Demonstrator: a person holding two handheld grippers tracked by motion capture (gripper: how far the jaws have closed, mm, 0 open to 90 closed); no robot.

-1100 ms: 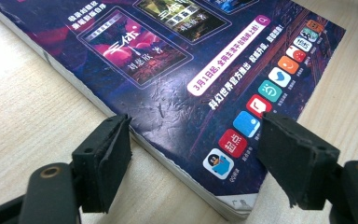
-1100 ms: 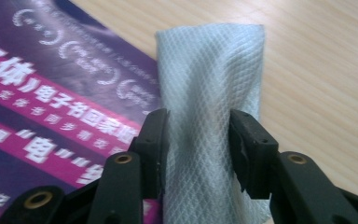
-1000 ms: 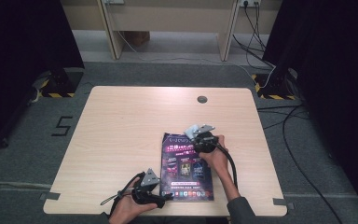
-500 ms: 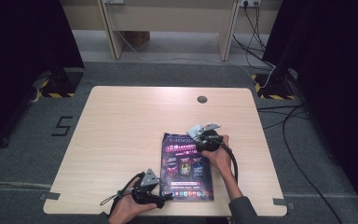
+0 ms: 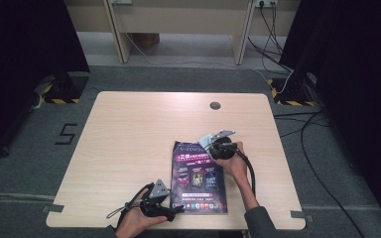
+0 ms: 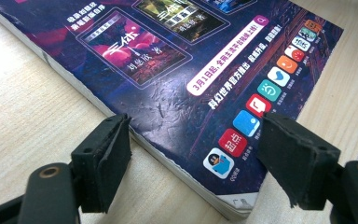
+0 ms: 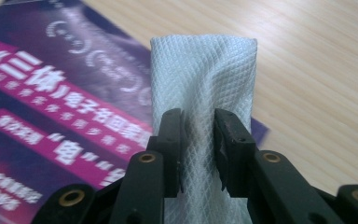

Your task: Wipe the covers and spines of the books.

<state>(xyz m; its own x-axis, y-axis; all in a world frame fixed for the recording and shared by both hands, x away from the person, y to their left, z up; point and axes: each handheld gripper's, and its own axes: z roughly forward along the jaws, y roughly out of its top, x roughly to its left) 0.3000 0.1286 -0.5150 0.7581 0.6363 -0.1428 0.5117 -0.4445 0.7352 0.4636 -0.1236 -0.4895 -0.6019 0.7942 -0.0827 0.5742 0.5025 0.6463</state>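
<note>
A magazine (image 5: 198,176) with a purple cover lies flat near the table's front edge. My left gripper (image 5: 176,208) rests at its near left corner. In the left gripper view the magazine (image 6: 168,70) shows its corner between the wide-apart jaws of that gripper (image 6: 198,135), which stand open. My right gripper (image 5: 207,150) is at the magazine's far right corner. In the right gripper view its jaws have just been closing, and the gripper (image 7: 198,116) is shut on a folded white cloth (image 7: 203,70) with a diamond weave, above the magazine (image 7: 51,93).
The light wooden table (image 5: 139,129) has a round cable hole (image 5: 215,105) near its far edge. A black cable (image 5: 250,168) loops from the right gripper along the person's forearm. Grey carpet with tape marks surrounds the table.
The right gripper has turned slightly over the magazine's far right corner. The left hand has kept still.
</note>
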